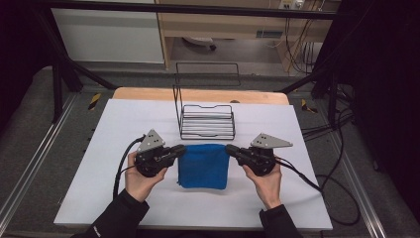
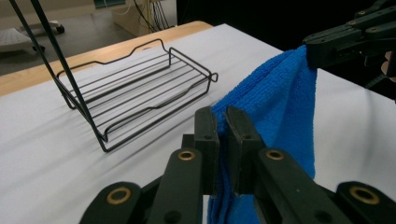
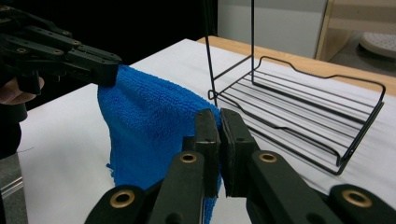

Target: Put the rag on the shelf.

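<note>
In the high view, the left tongs (image 1: 180, 150) sat at about 9 o'clock from the blue cloth (image 1: 203, 166), held in the person's left hand (image 1: 141, 178). Their jaws were clenched on the cloth's upper left corner; the left gripper view showed the fabric pinched between the two black jaws.

The blue cloth hung stretched between both tongs near the centre of the white desk (image 1: 99, 198), its top edge raised and its lower part draping toward the desk surface. In the right gripper view the cloth (image 3: 144, 126) fell in soft folds below the grip.

At 12 o'clock from the cloth stood the black wire rack (image 1: 207, 121), apart from it, with a tall wire handle rising at its left end.

The right tongs (image 1: 231, 149) lay at 3 o'clock from the cloth, held in the right hand (image 1: 267, 183), jaws clamped on the upper right corner.
</note>
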Demonstrator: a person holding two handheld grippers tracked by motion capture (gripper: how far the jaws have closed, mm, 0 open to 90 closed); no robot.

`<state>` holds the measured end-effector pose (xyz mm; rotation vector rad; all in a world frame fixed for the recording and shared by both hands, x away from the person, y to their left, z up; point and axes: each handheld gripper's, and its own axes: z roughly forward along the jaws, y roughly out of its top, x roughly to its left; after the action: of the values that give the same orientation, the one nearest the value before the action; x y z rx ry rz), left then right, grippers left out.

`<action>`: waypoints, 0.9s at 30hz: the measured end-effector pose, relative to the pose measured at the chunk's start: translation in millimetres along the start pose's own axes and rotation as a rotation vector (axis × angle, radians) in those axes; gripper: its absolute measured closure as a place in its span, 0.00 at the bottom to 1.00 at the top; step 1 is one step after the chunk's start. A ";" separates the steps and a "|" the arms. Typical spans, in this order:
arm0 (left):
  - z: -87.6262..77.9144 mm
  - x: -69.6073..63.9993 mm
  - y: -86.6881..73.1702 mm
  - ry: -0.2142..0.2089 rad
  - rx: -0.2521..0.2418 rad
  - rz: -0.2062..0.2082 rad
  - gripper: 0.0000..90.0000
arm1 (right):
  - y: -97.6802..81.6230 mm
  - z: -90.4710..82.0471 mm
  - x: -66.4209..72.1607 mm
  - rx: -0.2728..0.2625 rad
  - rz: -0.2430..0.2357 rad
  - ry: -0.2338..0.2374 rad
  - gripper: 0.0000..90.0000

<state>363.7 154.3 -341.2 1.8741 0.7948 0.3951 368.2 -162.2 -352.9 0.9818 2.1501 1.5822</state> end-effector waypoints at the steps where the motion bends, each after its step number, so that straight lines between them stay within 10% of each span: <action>1: -1.0 -0.5 1.5 0.000 -0.004 0.000 0.92 | 1.3 -1.2 0.8 -0.005 -0.005 -0.002 0.97; 27: -14.0 -1.7 51.8 0.025 -0.174 0.018 0.92 | 49.5 -24.8 10.9 -0.164 -0.083 -0.086 0.97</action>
<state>372.2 149.0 -288.4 1.7182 0.7366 0.4847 362.6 -164.7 -296.8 0.8807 1.9433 1.6165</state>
